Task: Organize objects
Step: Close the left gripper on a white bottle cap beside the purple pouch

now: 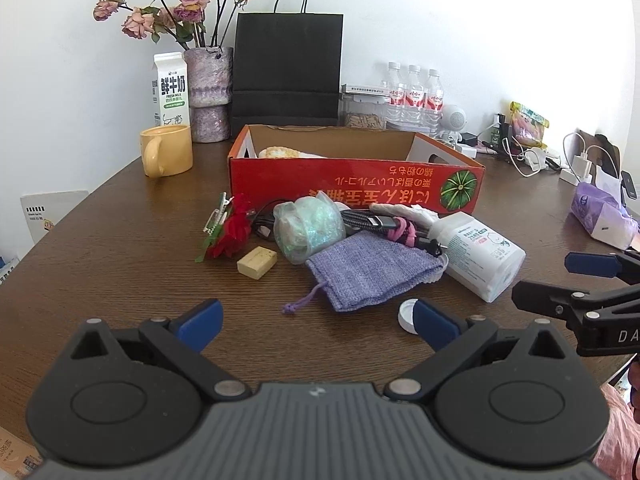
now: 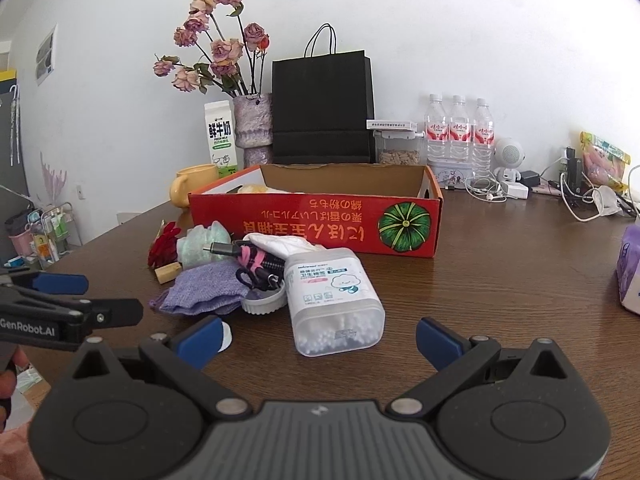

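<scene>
A red cardboard box (image 1: 356, 184) stands open on the brown table, also in the right wrist view (image 2: 312, 220). In front of it lies a pile: a red fabric flower (image 1: 230, 232), a soap bar (image 1: 257, 262), a bagged green roll (image 1: 308, 228), a purple pouch (image 1: 372, 272), cables (image 1: 380, 224) and a cotton swab box (image 1: 480, 256) (image 2: 336, 300). A white cap (image 1: 407, 315) lies near my left gripper (image 1: 318, 320), which is open and empty short of the pouch. My right gripper (image 2: 318, 340) is open and empty just before the swab box.
At the back stand a yellow mug (image 1: 166, 156), a milk carton (image 1: 170, 88), a vase of dried roses (image 1: 208, 92), a black paper bag (image 1: 286, 68) and three water bottles (image 1: 412, 92). Chargers and cables (image 1: 532, 156) and a purple tissue pack (image 1: 600, 220) lie at right.
</scene>
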`<move>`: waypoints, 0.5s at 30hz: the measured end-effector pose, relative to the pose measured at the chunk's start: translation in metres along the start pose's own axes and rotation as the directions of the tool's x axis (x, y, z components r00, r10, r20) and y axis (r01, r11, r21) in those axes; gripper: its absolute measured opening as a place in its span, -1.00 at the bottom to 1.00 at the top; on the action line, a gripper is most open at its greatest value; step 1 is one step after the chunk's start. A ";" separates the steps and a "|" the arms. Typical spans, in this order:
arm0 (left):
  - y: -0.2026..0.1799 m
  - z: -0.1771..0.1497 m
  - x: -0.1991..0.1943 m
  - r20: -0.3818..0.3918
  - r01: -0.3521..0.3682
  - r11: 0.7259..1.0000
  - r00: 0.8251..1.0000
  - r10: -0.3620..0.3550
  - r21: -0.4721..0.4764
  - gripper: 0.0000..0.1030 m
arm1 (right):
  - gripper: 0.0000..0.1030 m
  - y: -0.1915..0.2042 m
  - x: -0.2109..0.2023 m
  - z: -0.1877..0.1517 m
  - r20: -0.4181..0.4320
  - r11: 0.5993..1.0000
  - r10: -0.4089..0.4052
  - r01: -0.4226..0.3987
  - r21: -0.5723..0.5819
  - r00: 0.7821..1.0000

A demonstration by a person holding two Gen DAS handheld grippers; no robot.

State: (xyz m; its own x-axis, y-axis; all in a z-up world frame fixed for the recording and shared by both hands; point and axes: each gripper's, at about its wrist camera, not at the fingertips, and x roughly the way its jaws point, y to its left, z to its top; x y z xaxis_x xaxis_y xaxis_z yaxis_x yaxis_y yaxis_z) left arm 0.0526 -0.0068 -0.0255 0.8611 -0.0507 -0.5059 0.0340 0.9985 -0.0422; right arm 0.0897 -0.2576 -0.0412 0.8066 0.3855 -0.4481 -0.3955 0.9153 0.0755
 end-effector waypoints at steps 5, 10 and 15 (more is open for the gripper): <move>-0.018 -0.004 0.015 -0.037 0.018 0.999 0.999 -0.017 0.029 1.00 | 1.00 -0.010 0.001 -0.004 -0.007 0.999 0.000 0.001 0.036 1.000; -0.037 -0.004 0.032 -0.061 0.040 0.998 0.997 -0.036 0.056 0.96 | 1.00 -0.023 0.002 -0.008 -0.011 0.999 -0.013 0.014 0.048 1.000; -0.052 -0.003 0.047 -0.089 0.049 0.996 0.995 -0.042 0.080 0.49 | 1.00 -0.032 0.001 -0.014 -0.016 0.998 -0.033 0.034 0.048 0.999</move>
State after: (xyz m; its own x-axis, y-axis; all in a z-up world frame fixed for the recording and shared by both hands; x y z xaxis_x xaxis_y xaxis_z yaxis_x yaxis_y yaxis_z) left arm 0.0898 -0.0614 -0.0493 0.8102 -0.0943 -0.5785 0.1169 0.9931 0.0019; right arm 0.0966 -0.2884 -0.0568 0.8123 0.3532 -0.4641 -0.3466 0.9324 0.1030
